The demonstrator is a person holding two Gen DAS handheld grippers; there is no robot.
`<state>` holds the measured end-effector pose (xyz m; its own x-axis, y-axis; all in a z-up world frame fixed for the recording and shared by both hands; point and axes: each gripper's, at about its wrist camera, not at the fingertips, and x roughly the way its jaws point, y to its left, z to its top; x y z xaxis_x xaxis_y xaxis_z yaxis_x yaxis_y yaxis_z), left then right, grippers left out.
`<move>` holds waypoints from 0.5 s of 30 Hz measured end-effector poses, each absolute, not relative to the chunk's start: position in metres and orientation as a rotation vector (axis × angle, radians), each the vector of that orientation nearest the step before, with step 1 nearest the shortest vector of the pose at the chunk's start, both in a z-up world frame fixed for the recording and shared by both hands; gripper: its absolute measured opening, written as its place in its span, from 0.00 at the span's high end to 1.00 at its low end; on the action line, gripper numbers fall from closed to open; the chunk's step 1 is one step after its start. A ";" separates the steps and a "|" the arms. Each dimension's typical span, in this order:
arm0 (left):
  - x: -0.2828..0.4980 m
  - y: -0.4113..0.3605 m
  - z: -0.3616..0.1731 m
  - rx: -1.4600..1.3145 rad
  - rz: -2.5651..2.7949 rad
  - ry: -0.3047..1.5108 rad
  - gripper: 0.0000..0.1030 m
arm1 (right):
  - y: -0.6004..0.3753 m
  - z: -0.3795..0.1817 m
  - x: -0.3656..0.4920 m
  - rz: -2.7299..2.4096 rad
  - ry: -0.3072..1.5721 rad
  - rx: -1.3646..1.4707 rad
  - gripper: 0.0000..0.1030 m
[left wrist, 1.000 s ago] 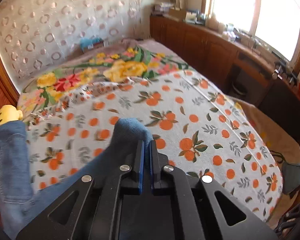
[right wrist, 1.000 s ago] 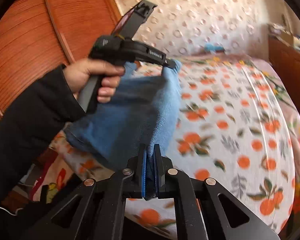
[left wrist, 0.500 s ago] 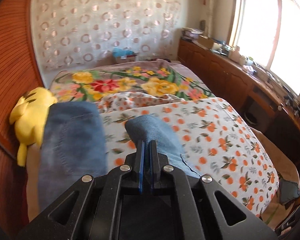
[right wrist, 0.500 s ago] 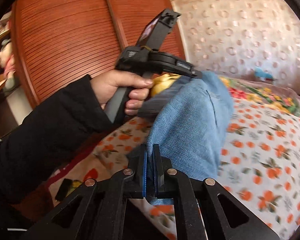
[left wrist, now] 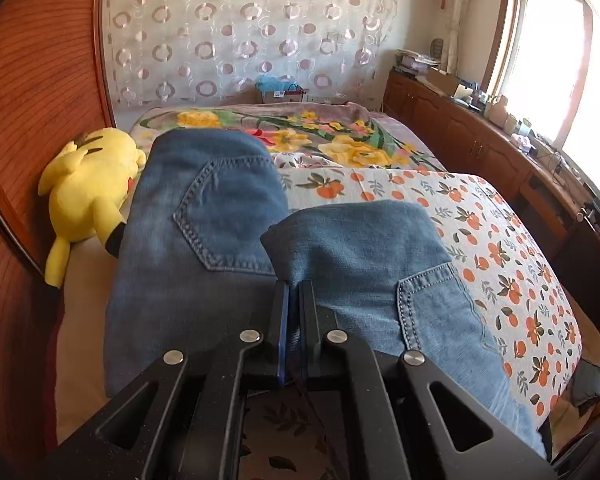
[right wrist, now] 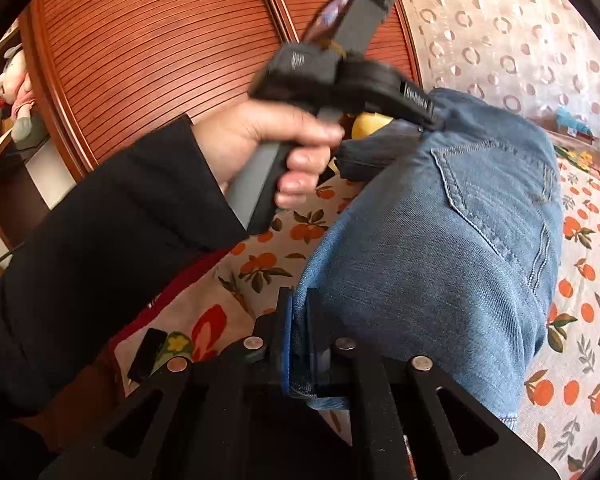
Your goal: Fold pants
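A: What moved since before?
B: The pants (left wrist: 204, 220) came over, beside the yellow plush toy (left wrist: 86, 184) now.
A: And the tongs?
B: Left gripper (left wrist: 293, 300) pinches denim, pressed together. Right gripper (right wrist: 298, 304) is opening, denim between its jaws.

You have one pair of blue jeans (left wrist: 204, 216) with two back pockets showing, one yellow plush toy (left wrist: 86, 184), and one bed (left wrist: 500, 240). You hold two grippers: left gripper (left wrist: 293, 300), right gripper (right wrist: 299, 312). One hand (right wrist: 268, 140) is visible.
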<state>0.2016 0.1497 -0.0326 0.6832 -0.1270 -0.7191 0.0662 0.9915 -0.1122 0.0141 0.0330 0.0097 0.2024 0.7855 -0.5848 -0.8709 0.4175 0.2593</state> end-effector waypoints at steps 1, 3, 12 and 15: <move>0.201 0.151 -0.034 -0.080 -0.111 0.811 0.95 | 0.032 0.014 0.015 1.155 0.721 -0.144 0.89; 0.201 0.150 -0.034 -0.071 -0.110 0.807 0.95 | 0.029 0.025 0.012 1.145 0.696 -0.159 0.85; 0.202 0.152 -0.042 -0.066 -0.104 0.812 0.95 | -0.025 0.058 0.010 1.019 0.591 -0.143 0.68; 0.198 0.153 -0.041 -0.062 -0.098 0.803 0.95 | -0.040 0.054 0.012 0.963 0.610 -0.132 0.68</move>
<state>0.1983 0.1531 -0.0407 0.6902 -0.1114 -0.7149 0.0641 0.9936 -0.0930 0.0123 -0.0400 0.0545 0.4184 0.7289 -0.5418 -0.8010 0.5773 0.1581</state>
